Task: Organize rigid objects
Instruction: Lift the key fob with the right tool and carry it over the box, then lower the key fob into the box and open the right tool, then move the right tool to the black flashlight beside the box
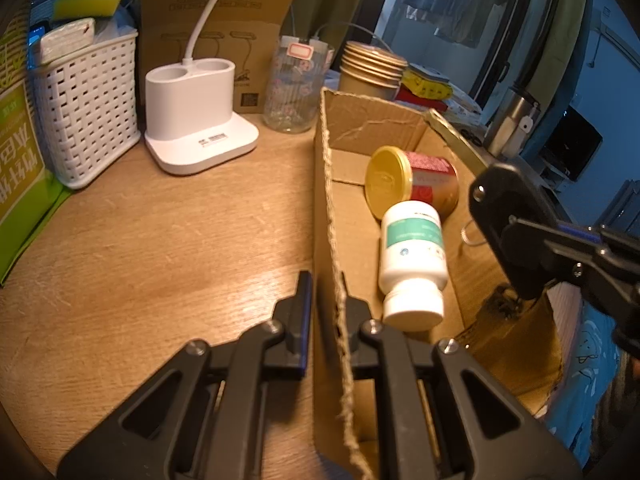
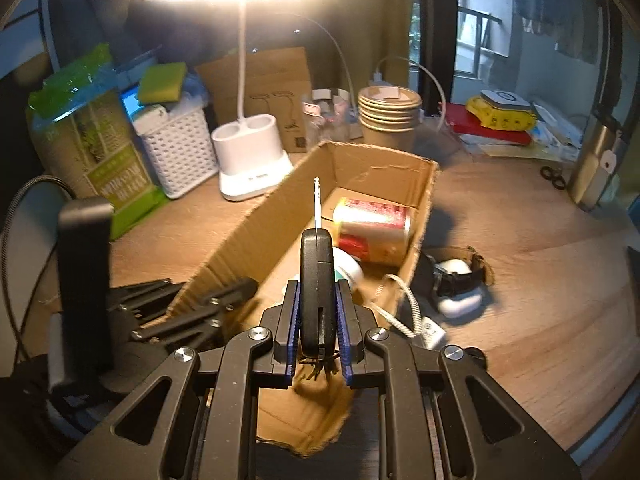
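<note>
Car key carried over the cardboard box for release.
Left gripper pinches the box's near wall; right gripper, clamping the car key above its interior, should lower beside the can and pill bottle before opening.

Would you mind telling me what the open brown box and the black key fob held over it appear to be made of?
The open brown box looks like matte corrugated cardboard: torn, fibrous edges and creased walls. The black key fob, clamped in the right gripper, seems smooth moulded plastic with a slight sheen; its thin blade looks like bright metal.
</note>
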Demonstrator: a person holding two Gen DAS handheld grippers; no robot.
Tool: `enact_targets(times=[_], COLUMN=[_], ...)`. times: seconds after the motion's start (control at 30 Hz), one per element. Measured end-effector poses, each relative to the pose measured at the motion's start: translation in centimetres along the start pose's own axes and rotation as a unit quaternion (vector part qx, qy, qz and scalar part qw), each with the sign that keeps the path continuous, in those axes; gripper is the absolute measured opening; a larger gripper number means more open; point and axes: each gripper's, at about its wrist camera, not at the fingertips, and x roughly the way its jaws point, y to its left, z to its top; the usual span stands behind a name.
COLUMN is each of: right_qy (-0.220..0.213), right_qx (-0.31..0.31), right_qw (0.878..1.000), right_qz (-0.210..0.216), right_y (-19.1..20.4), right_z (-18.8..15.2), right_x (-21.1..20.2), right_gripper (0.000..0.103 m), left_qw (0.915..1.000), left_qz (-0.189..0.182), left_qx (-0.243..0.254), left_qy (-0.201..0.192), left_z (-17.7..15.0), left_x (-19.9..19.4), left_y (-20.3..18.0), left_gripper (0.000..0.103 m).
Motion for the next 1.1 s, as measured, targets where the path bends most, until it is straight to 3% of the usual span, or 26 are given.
enact_targets(times=[0.5,0.6,1.1], right_qy=[0.021,0.02,-0.031], right_qx=[0.008,0.014,0.041], right_qw=[1.0,1.0,0.998], right_qz=[0.015,0.017,0.04], right_y=[-0.7,-1.2,-4.1], right_z=[-1.2,-1.2,-0.9], right_x=[0.6,0.4,-2.6], right_gripper=[0.018,0.024,0.027], left_qw=[1.0,1.0,0.9998], left_qz=[-0.004,-0.003,0.005], left_qx=[-0.002,-0.001,0.001], left_qy=[0.005,0.006,0.018], left_z=[0.0,-0.1,0.1], left_x=[0.4,0.5,1.1], left_y=[0.0,-0.1,-0.1], left_gripper=[0.01,0.01,0.01])
